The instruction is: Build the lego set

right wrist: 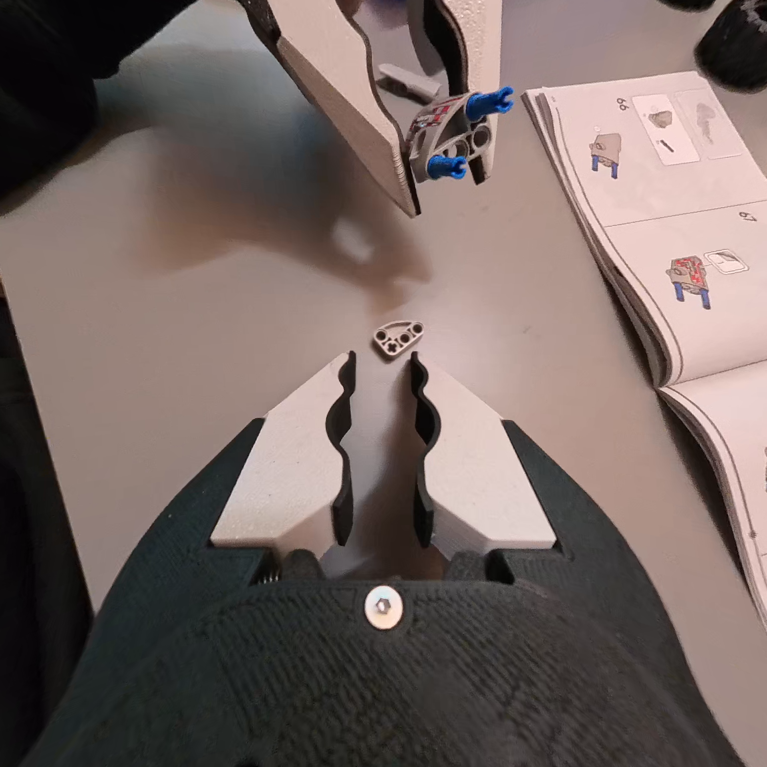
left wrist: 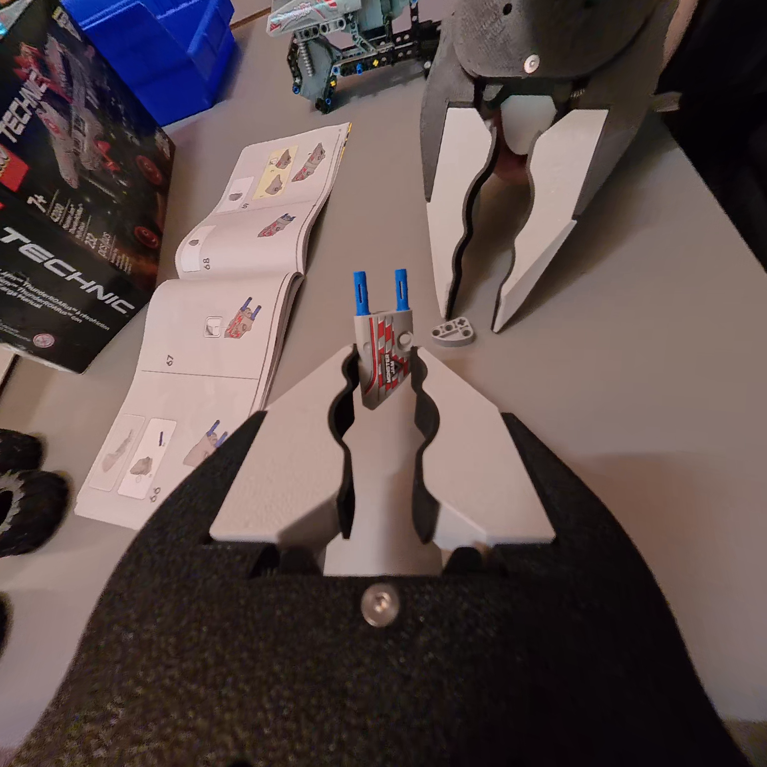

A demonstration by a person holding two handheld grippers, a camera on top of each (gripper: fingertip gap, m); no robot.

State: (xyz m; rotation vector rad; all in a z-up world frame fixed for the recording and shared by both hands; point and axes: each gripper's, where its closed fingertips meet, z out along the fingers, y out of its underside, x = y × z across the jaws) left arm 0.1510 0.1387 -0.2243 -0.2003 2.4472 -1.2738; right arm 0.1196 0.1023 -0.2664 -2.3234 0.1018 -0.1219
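A hobby desk, home or office unclear — grey table [left wrist: 581,373]; open instruction booklet [left wrist: 257,232]; blue bins [left wrist: 166,54].

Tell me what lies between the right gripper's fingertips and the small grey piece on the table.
Nothing: only bare table separates the right gripper from the small grey piece, per the right wrist view.

We looked from two cameras, each mounted just behind its own gripper's fingers and aimed forward and down at the grey table [left wrist: 560,373]. Our left wrist view faced across the table toward the far edge, sitting close above the surface, with the right gripper [left wrist: 471,328] opposite. Our right wrist view faced back the other way, equally low and close, with the left gripper [right wrist: 448,186] opposite. Both views shared the small grey piece [left wrist: 453,330] [right wrist: 397,338] on the table and the open booklet [left wrist: 232,315] [right wrist: 664,249].
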